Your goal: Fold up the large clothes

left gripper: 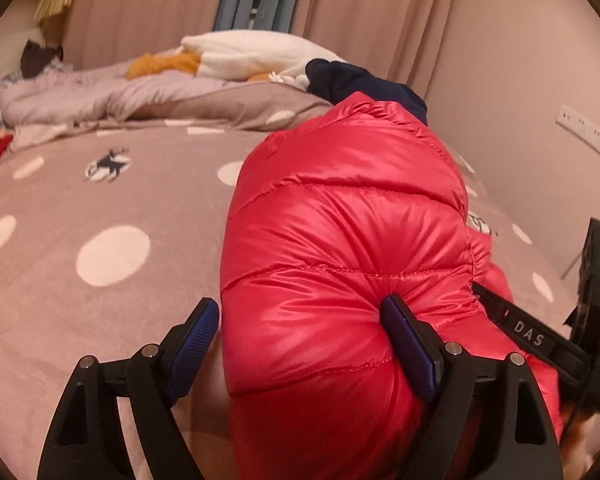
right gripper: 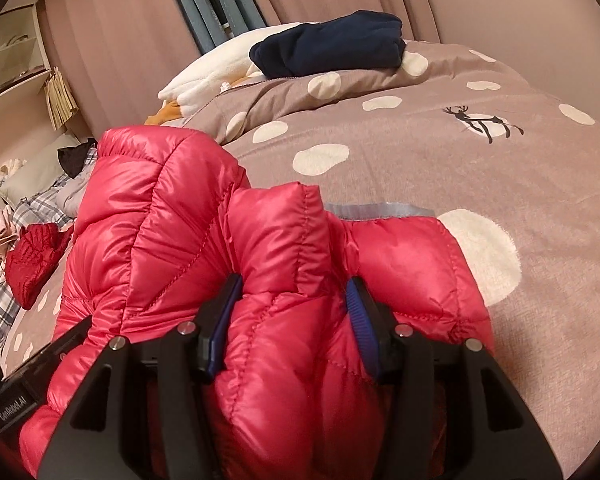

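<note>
My right gripper (right gripper: 294, 312) pinches a fold of the red puffer jacket (right gripper: 260, 248) lying on the spotted bedspread (right gripper: 480, 152) – my left gripper (left gripper: 300, 332) stands spread (only one pad touching it).

The puffer jacket (right gripper: 204, 280) lies on the bed (right gripper: 480, 152); behind it a folded garment (right gripper: 328, 46) rests on the pillow (right gripper: 300, 92).
</note>
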Motion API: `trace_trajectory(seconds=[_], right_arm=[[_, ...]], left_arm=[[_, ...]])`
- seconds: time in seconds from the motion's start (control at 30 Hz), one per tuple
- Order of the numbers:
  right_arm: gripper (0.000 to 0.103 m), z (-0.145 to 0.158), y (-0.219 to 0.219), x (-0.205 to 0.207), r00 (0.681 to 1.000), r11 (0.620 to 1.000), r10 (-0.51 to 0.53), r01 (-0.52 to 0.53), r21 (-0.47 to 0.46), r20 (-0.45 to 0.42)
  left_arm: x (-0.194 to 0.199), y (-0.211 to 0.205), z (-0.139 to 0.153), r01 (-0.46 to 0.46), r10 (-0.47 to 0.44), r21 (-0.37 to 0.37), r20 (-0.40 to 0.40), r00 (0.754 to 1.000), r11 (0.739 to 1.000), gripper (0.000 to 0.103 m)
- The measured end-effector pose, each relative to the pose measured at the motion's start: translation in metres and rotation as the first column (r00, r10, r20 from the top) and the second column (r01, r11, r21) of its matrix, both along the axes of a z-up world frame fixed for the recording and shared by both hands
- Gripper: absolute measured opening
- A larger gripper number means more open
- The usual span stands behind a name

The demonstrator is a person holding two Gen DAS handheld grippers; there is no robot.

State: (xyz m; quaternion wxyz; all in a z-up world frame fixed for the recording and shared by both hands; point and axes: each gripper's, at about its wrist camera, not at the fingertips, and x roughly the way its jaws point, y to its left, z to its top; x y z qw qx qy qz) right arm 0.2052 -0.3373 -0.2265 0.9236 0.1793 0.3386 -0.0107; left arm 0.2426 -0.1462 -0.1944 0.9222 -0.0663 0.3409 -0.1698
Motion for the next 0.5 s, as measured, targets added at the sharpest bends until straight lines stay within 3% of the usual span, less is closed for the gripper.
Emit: trace_trajectory(seconds=[0.5], right_arm=[[0.052,0.0049,0.0060,-0.0028,1.000,0.999,-0.019,0.019,-0.049,0.003]], left_arm=[[0.0008,0.0021,-0.0010,-0.020,0.020,-0.010,0.004,1.000,1.000,0.090]])
